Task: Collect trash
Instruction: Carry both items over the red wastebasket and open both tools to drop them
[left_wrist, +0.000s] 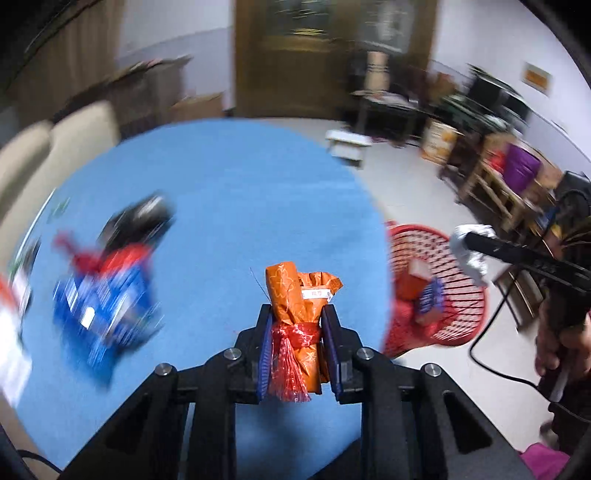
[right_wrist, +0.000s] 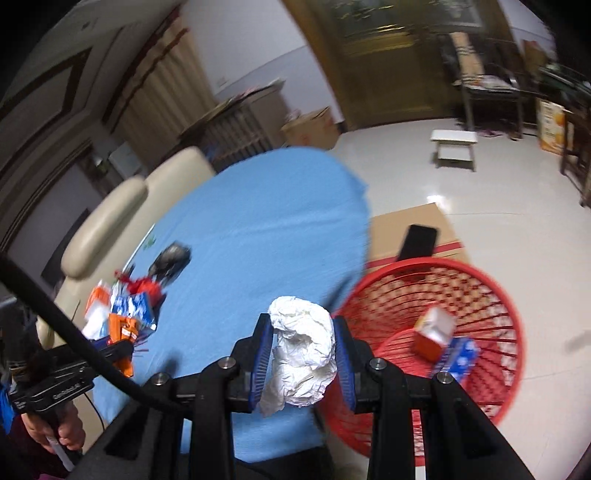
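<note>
Table (left_wrist: 229, 192): a round top under blue cloth is filling both views, with the basket just past its edge.
Basket (right_wrist: 491, 295): a red lattice bin is standing on the floor beside the table, holding an orange-and-white carton (right_wrist: 434, 332) and a blue packet (right_wrist: 460, 356); the print on both is too blurred to read.
Trash pile (left_wrist: 103, 291): blue, red and white wrappers are lying on the cloth with a dark lump behind them, all smeared by motion, no lettering legible.
Left gripper (left_wrist: 297, 325): it is clenching an orange wrapper (left_wrist: 295, 299) tied with red mesh, the pads pressing both sides, over the table near the basket-side edge; a small white label on it is showing marks I cannot read.
Right gripper (right_wrist: 303, 354): it is gripping a crumpled white paper (right_wrist: 303, 354) tightly, at the table's edge; in the left view the wad is hanging over the basket rim.
</note>
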